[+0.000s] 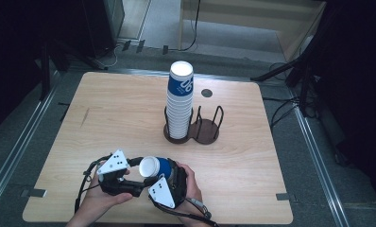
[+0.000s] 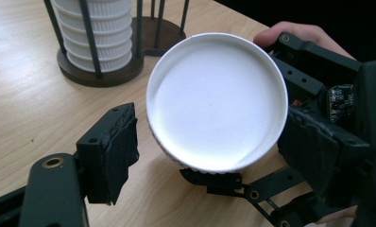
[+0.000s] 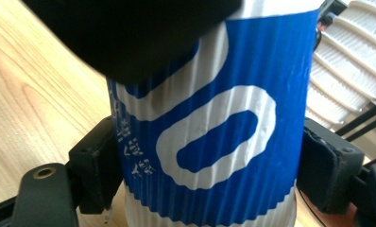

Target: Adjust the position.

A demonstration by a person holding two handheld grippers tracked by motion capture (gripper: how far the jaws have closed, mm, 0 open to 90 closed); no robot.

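A blue and white ribbed paper cup [image 1: 163,166] lies on its side low over the table's front edge, its white base [image 2: 217,101] turned to the left. My right gripper [image 1: 167,170] is shut on it; in the right gripper view both pads press the cup's [image 3: 209,142] sides around the gripper's middle [image 3: 209,165]. My left gripper [image 1: 140,174] faces the base with its jaws on either side of it [image 2: 213,142]. Its left pad [image 2: 113,142] stands a little apart from the rim. A dark blurred shape covers the top of the right gripper view.
A tall stack of the same cups [image 1: 179,104] stands in one bay of a dark wooden two-bay holder [image 1: 206,131] with wire posts at mid-table; the other bay holds nothing. A small dark round disc [image 1: 206,92] sits behind it. The wooden table [image 1: 252,179] ends just below the hands.
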